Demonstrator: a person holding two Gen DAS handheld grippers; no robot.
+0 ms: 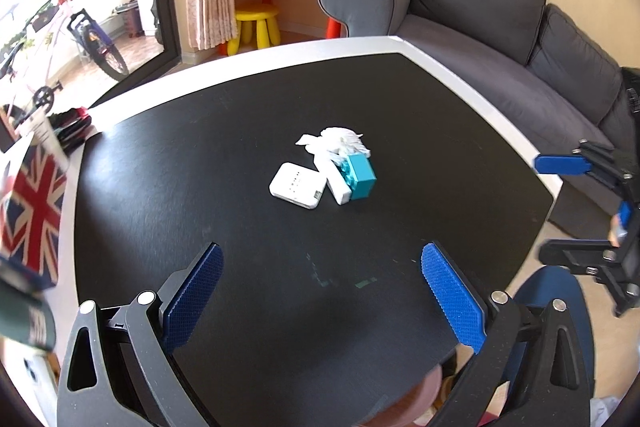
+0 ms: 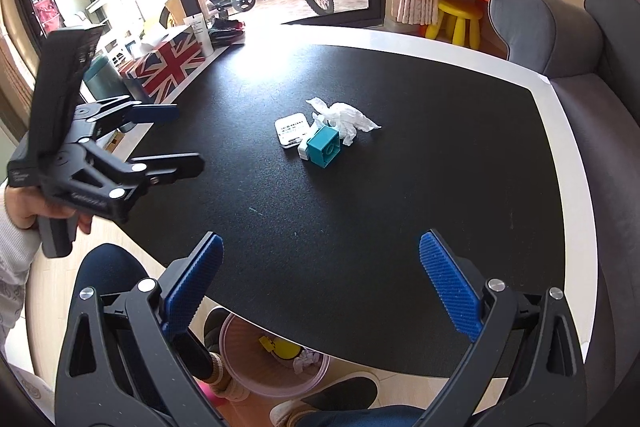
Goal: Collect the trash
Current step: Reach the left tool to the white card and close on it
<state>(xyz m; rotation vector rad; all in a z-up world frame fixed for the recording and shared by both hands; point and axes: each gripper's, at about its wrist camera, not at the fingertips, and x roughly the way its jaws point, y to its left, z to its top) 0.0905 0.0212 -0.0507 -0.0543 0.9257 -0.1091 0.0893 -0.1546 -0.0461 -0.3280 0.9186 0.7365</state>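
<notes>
A crumpled white tissue (image 1: pixel 340 141) (image 2: pixel 348 117) lies near the middle of the black table (image 1: pixel 200 187) (image 2: pixel 400 207). It touches a teal toy brick (image 1: pixel 360 179) (image 2: pixel 325 147), a white adapter (image 1: pixel 334 183) (image 2: pixel 304 151) and a flat white device (image 1: pixel 296 185) (image 2: pixel 291 129). My left gripper (image 1: pixel 322 291) is open and empty above the near table edge; it also shows at the left of the right wrist view (image 2: pixel 180 137). My right gripper (image 2: pixel 320 283) is open and empty; it shows at the right edge of the left wrist view (image 1: pixel 548 211). A pink bin (image 2: pixel 272 359) with trash inside stands on the floor under the table edge.
A Union Jack box (image 1: pixel 32 211) (image 2: pixel 164 65), a dark green container (image 2: pixel 104 79) and a white tube (image 2: pixel 200 35) stand along the table's left side. A grey sofa (image 1: pixel 500 39) (image 2: pixel 580 67) runs along the right. The person's legs and shoes (image 2: pixel 324 403) are below.
</notes>
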